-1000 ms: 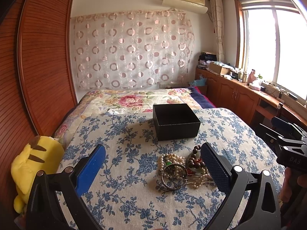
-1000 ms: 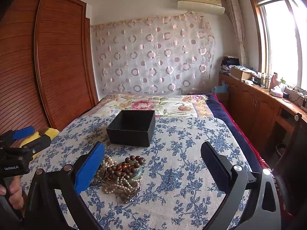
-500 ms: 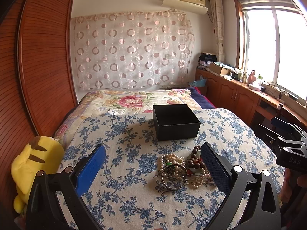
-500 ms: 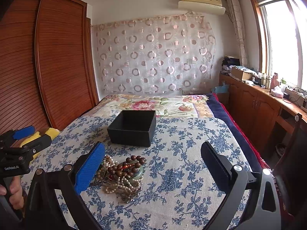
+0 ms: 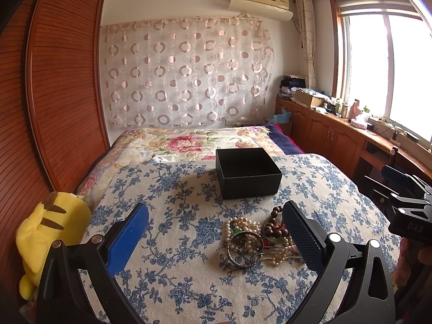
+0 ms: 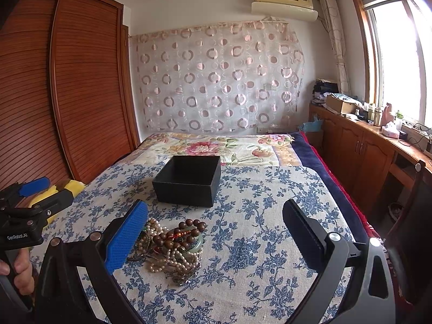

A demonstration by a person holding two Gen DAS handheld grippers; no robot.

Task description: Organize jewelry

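On the blue-flowered bedspread [image 5: 167, 189] a small heap of jewelry [image 5: 256, 240] lies just in front of an open black box [image 5: 247, 172], apart from it; nothing has gone into the box that can be seen. Left gripper [image 5: 216, 239] hangs over the cloth with its jaws spread wide and empty, the heap near its right finger; right gripper [image 6: 216, 239] is likewise spread and empty, the heap just beside its left, blue-padded finger. Within the heap are pearl strands [image 6: 175, 259], a string of dark wooden beads [image 6: 175, 233], a pale green bangle [image 6: 198, 243] and a metal bangle [image 5: 244, 249], all overlapping; I judge them light but tangled, so lifting one strand will likely drag its neighbours. Strands are limp and will sag and swing; best pinched across a bunched part. Bangles are stiff and smooth, probably slippery; take them across the rim. Soft bedding will give under the fingertips, so a low scoop may catch cloth.
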